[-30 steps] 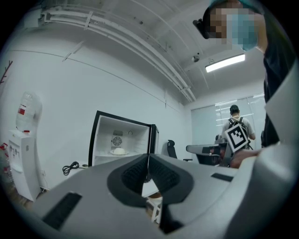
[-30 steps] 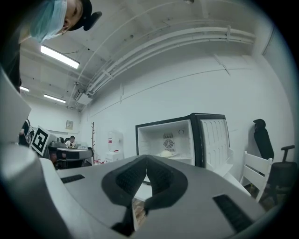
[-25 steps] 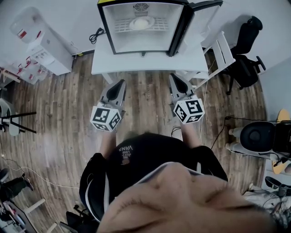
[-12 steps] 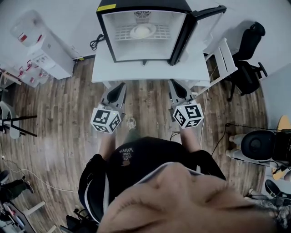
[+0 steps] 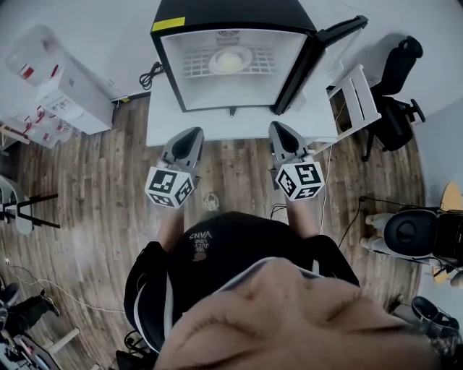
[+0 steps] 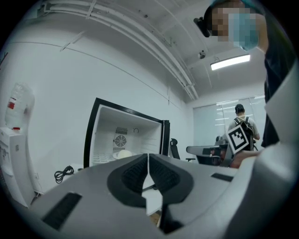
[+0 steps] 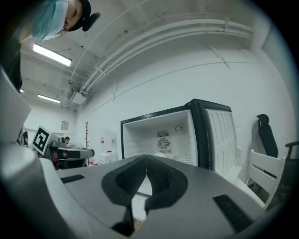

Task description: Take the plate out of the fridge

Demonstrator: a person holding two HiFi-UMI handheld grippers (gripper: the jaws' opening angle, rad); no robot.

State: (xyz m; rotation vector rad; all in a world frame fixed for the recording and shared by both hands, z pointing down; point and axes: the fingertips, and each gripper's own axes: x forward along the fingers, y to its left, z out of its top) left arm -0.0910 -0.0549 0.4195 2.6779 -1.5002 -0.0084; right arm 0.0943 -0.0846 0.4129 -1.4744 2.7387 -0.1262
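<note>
Over the last second both tongs have pushed toward 12 o'clock, and the fridge (image 5: 233,20) fills more of the head view; I judge this the approach, with nothing reached yet; left gripper (image 5: 190,137) and right gripper (image 5: 281,131) are pinched tight on nothing; the plate (image 5: 230,61) lies on the wire shelf (image 5: 197,66) inside, at 12 o'clock; the left gripper view shows it just above my jaws; the right gripper view hides it but shows the ribbed door (image 7: 223,140) swung out at 3 o'clock.
</note>
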